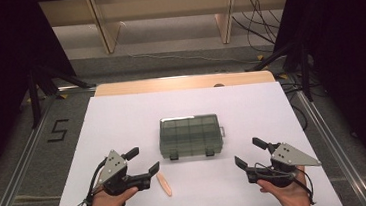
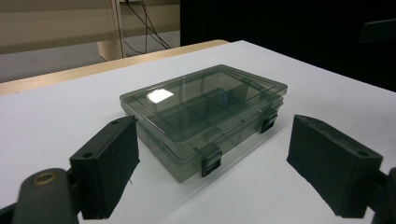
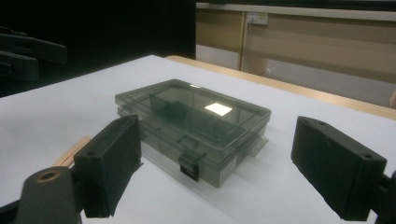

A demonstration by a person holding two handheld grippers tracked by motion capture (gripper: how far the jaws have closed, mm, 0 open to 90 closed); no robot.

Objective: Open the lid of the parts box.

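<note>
A smoky compartment box (image 1: 191, 135) lies closed at the middle of the white surface (image 1: 122, 118), its two latches (image 2: 211, 164) facing the near edge. The left gripper (image 1: 143, 161) and right gripper (image 1: 249, 153) rest either side of it, fingers (image 2: 105, 172) released and empty. A wooden stick (image 1: 164, 184) lies near the near edge. Opening likely calls for one gripper steadying the box while the other lifts each latch squarely.

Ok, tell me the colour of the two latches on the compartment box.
Black, on a smoky grey see-through compartment box. The latches show best in the left gripper view.
</note>
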